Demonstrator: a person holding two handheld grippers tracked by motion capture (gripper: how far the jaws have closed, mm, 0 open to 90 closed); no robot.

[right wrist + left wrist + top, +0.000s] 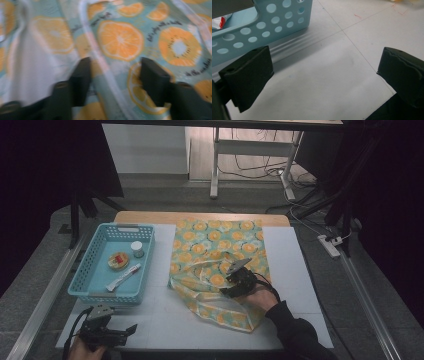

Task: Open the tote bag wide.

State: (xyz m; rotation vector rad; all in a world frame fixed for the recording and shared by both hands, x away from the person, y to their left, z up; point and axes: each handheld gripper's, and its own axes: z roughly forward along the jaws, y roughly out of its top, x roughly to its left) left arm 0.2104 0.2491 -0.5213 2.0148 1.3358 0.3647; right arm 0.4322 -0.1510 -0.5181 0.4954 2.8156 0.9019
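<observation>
**Right gripper down on the cloth; left parked by the basket**

Table (295, 270): white top, with a wooden edge at the far side. I see nothing shifted on it.

Cloth (215, 245): the work piece, teal with orange citrus slices, lying at the table's centre, just right of the basket. Its long axis runs from the far edge toward my near side, drifting slightly right as it comes nearer. The far half lies flat and square; the near half is rumpled and folded over, ending in a bunched corner near the front edge. A pale hem band crosses the folds.

Basket (82, 282): light blue, perforated, on the left side of the table, apart from the cloth. Inside I note a small jar, a round red-and-yellow item and a white tube; I cannot identify them further.

Right gripper (239, 279): on the rumpled near half of the cloth, pointing away from me and to the left. In the right gripper view, which is blurred, its jaws stand part-way apart with a ridge of cloth and hem between them (112, 85). I cannot tell whether the pads press on the fabric.

Left gripper (131, 330): near the front-left corner, below the basket, pointing right. Its jaws are spread wide over bare table (324, 75), holding nothing.
</observation>
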